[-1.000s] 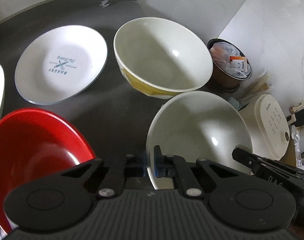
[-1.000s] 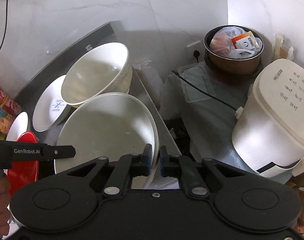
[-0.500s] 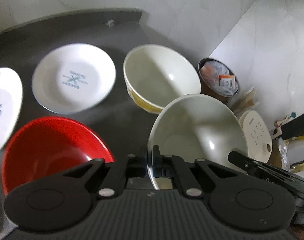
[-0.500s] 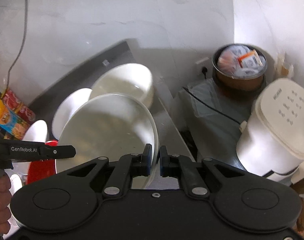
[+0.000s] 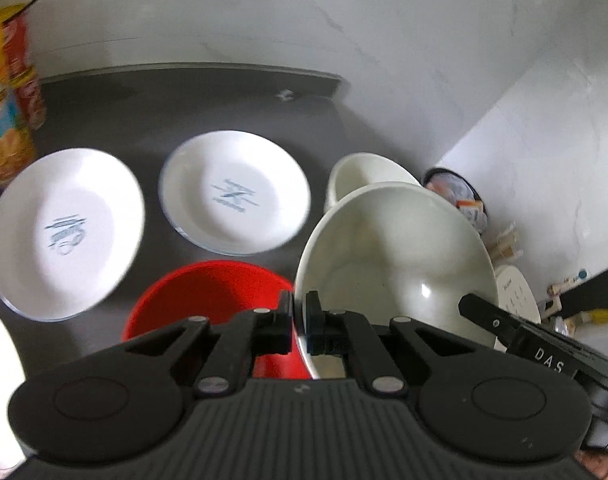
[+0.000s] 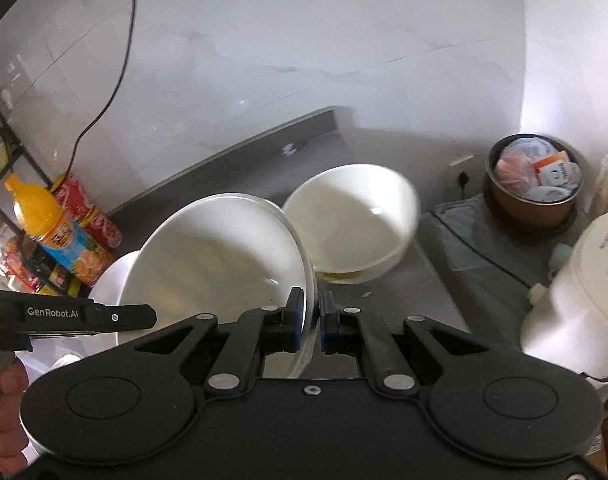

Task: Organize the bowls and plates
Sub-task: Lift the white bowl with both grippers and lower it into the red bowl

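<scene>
Two black tongs (image 5: 299, 318) (image 6: 308, 322) pinching opposite rims of one glossy round white bowl (image 5: 396, 264).

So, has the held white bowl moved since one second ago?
Yes. The white bowl, clamped by both hand-held grippers, has risen: it now overlaps the yellow-sided bowl on the counter, which it sat below before.

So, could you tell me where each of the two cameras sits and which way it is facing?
Left wrist: sits on the left gripper, looking forward and down over the dark counter at two plates, a red bowl and the white bowl it clamps; the right gripper's tip enters at right.
Right wrist: sits on the right gripper, facing the wall and counter corner, clamped on the same bowl's opposite rim; a hand holds the left gripper at left.
Shared: the held white bowl, the cream bowl, the trash bin.
</scene>
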A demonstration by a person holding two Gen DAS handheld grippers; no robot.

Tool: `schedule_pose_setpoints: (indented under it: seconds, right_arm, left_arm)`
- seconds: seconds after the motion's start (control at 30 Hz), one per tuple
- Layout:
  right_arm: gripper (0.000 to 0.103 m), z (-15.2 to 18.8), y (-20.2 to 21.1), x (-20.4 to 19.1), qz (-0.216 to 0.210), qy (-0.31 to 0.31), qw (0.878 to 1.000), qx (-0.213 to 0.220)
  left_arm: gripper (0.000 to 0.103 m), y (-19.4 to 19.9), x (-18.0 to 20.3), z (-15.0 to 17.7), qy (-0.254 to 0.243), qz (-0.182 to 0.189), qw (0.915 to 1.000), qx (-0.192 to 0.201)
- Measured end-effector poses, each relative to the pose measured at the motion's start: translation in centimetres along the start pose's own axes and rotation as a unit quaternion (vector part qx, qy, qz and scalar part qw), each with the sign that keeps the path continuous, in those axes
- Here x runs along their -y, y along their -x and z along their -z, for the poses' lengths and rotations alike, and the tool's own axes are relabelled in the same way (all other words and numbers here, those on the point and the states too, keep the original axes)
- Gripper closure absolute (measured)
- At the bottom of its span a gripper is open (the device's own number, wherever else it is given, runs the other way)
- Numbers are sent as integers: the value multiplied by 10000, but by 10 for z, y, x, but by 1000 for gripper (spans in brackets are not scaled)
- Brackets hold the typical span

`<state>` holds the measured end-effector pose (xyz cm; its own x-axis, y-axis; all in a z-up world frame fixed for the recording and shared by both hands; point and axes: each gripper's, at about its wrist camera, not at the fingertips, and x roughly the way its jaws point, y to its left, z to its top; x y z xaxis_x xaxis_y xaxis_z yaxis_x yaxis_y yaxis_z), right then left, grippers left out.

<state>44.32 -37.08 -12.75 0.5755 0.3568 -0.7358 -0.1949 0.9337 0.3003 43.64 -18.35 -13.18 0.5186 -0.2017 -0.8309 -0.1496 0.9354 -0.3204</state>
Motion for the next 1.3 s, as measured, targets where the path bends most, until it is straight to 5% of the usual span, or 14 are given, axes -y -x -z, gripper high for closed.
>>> schedule_pose_setpoints:
  seconds: [0.5, 1.3]
  right_arm:
    - [94, 28, -26, -62, -9, 654, 9965, -530]
    - [93, 49, -61, -82, 411, 1402, 9860, -799]
  left_arm:
    - [99, 9, -67, 23, 404, -295, 9984, -255]
    - [96, -22, -91, 39, 514, -545, 9958, -532]
